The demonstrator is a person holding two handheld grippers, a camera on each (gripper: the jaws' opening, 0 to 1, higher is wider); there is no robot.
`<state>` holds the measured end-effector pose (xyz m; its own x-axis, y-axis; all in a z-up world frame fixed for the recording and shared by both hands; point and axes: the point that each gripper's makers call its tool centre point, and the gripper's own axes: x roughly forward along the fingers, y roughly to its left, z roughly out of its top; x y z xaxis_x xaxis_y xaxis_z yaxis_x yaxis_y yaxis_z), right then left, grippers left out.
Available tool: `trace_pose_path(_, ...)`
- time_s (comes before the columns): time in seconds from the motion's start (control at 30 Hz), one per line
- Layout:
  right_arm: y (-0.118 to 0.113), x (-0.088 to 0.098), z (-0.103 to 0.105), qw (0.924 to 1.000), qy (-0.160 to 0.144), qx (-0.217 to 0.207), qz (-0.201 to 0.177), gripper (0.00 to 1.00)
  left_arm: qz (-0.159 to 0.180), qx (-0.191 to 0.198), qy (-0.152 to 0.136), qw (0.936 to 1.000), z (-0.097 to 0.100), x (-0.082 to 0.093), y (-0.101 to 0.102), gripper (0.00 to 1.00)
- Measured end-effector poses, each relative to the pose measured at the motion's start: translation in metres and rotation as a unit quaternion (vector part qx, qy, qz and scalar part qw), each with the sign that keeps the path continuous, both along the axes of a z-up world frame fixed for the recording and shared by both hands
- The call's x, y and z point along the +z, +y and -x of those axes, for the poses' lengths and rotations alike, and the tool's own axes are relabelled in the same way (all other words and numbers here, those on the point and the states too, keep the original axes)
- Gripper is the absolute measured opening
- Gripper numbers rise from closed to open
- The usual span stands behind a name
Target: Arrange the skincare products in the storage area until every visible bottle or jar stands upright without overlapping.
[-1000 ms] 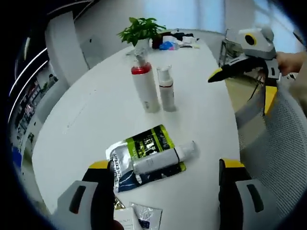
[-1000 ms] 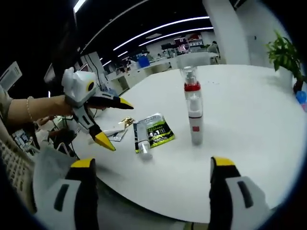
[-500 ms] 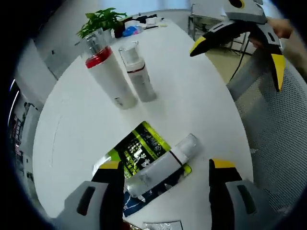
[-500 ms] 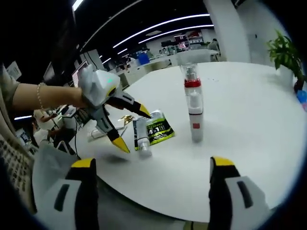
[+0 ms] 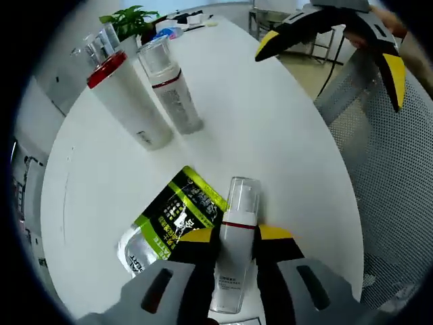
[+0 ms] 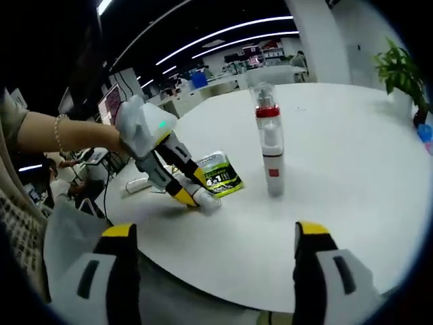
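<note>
A white bottle with a clear cap lies across a green pouch on the white table. My left gripper is shut on this bottle, one jaw pressed against each side. In the right gripper view the same left gripper reaches down to the lying bottle beside the pouch. A tall red-collared bottle and a shorter clear-capped bottle stand upright close together. My right gripper hangs open off the table's edge, holding nothing, and it shows at the top right as the right gripper.
A potted plant and small clutter sit at the table's far end. A mesh chair stands beside the table edge. The person's forearm holds the left gripper. White sachets lie near the pouch.
My left gripper has come down over the lying bottle and shut on it; its jaws were open before. The right gripper stays open and nearly still.
</note>
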<state>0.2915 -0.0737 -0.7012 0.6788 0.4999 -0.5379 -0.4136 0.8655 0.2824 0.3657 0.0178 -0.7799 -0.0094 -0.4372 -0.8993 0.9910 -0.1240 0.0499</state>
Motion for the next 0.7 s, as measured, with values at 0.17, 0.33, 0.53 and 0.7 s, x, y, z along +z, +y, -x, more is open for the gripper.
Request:
trace_pose_path(0.17, 0.000, -0.001, 0.001, 1.0000, 0.002, 0.005, 0.000, 0.96, 0.026, 0.050, 0.037, 0.9977, 0.006, 0.006, 0.000, 0.17)
trace_pose_path(0.33, 0.008, 0.003, 0.004, 0.9997, 0.001, 0.019, -0.014, 0.91, 0.131, 0.162, 0.127, 0.9699, 0.009, 0.028, -0.005, 0.17)
trace_pose_path(0.53, 0.009, 0.007, 0.003, 0.9993, 0.000, 0.017, -0.034, 0.88, 0.251, 0.264, 0.202, 0.9092, 0.019, 0.069, -0.002, 0.17)
trace_pose_path(0.7, 0.010, 0.011, 0.002, 0.9986, -0.001, 0.015, -0.050, 0.85, 0.330, 0.316, 0.236, 0.8578, 0.023, 0.100, 0.010, 0.17)
